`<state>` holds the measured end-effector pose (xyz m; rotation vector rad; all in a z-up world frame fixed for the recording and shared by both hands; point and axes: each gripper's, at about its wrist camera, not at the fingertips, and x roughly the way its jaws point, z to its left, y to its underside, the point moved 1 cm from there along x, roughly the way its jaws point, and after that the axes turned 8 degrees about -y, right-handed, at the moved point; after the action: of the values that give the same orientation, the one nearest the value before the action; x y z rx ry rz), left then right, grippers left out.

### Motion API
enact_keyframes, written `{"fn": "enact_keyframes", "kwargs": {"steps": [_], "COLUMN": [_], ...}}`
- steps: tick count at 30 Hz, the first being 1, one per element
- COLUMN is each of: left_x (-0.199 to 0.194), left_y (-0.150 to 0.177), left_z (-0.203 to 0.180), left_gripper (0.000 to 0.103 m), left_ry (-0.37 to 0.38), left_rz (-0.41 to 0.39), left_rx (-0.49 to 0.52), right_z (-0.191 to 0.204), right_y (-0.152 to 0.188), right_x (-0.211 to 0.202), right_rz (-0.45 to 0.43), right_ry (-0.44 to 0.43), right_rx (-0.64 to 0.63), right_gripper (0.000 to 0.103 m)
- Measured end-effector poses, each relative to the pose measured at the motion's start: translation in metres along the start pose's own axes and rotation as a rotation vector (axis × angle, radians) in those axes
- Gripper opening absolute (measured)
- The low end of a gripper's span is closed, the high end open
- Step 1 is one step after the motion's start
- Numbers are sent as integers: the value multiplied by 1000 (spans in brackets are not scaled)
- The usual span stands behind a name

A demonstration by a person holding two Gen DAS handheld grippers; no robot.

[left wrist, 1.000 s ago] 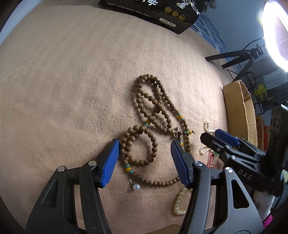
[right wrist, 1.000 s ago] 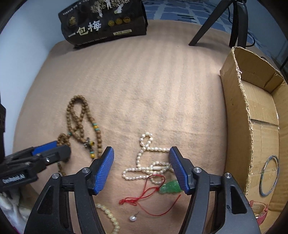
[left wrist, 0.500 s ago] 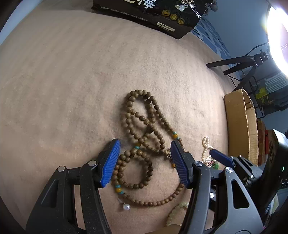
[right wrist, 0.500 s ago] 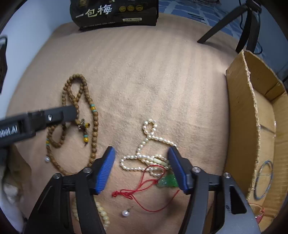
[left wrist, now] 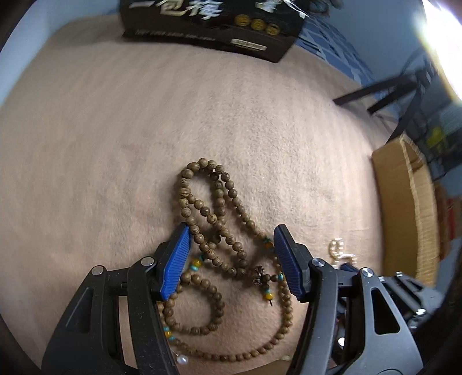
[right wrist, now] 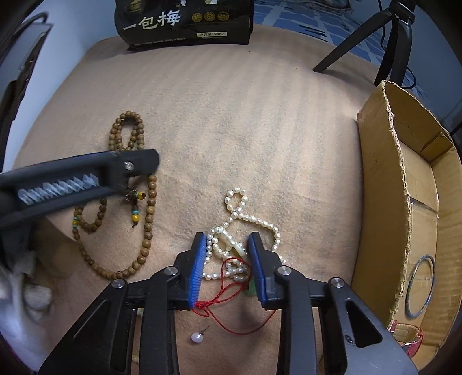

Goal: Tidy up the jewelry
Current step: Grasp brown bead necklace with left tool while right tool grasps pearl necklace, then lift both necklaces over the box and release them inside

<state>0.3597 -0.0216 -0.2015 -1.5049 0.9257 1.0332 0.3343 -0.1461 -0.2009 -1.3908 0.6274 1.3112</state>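
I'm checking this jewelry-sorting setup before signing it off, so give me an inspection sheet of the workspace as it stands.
Surface: tan blanket, lightly ribbed, covers the work area.
Job's things: wooden bead strand looped on the blanket; white pearl necklace tangled with a red cord and green pendant; loose pearl earring; cardboard box at the right holding a metal bangle.
Clutter: black snack bag at the far edge.
Grippers: left gripper open, straddling the wooden beads; right gripper closing, pearls between its pads.
Cables: one dark lead by the tripod.
Surroundings: bright lamp at the upper right of the left wrist view.
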Motion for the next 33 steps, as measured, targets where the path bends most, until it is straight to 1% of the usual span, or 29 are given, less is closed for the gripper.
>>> {"fn": "enact_keyframes", "kwargs": {"steps": [1,3,4,6,8,9,13,18,20,27,33], "left_x": [1,2,1,0,0,0,-5,-22,-29,-65,-96], "left_y": [1,4,5,5,5,4,6,8,8,10,11], "left_z": [-4,-14,-16,-19,-17,-16,-4,18,22,36,42], "left_gripper": [60,51,44,20,13,11,11,11,11,10,10], "left_ry": [-23,-87,-102,-107,-93,-85,-33,24,33,96,154], "left_rz": [-11,-50,-63,-84,-81,-79,-68,-75,-87,-130,-172], "left_rx": [27,93,111,137,134,131,101,55,43,8,-16], "right_z": [-2,-4,-3,-4,-5,-6,-13,-20,-18,-18,-15], "right_y": [2,3,4,4,4,5,5,3,4,6,0], "right_x": [-1,-3,-3,-4,-3,-4,-13,-34,-43,-77,-109], "right_rz": [0,-1,-3,-7,-9,-11,-29,-84,-103,-181,-261], "right_ry": [-4,-9,-13,-22,-28,-34,-64,-88,-95,-126,-111], "right_rx": [-1,-3,0,4,6,12,33,42,50,71,80], "right_gripper": [23,15,13,7,6,6,6,6,6,6,6]}}
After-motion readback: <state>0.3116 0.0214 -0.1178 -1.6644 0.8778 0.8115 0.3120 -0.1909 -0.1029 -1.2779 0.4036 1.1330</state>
